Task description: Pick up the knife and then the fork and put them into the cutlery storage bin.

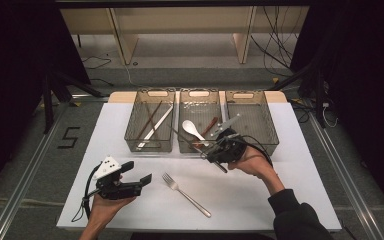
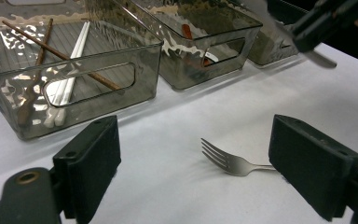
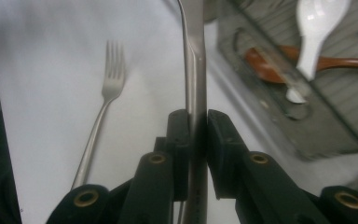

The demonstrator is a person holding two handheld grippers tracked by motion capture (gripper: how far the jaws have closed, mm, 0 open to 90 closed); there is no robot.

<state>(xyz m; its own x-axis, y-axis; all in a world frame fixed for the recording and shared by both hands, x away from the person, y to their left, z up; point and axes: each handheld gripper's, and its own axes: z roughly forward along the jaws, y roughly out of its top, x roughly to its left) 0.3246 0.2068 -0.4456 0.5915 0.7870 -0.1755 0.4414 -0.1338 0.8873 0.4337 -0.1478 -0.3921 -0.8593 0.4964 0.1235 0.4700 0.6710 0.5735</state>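
Right gripper (image 3: 196, 122) pinches a slim, polished steel utensil handle (image 3: 195, 60) between its black jaws, held above the white table (image 1: 260, 190) at the ribbed smoky-plastic middle bin (image 1: 200, 145). Left gripper (image 2: 205, 163) stands spread, empty, near a matte four-tined fork (image 2: 228, 161).

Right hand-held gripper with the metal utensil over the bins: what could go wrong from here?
1. The right hand-held gripper pinches the thin metal utensil on its narrow handle; it may pivot or slip out.
2. The utensil hangs at the front wall of the middle bin, so it could knock the rim or land on the white spoon inside.
3. The fork lies between both hands; a forearm could sweep it.
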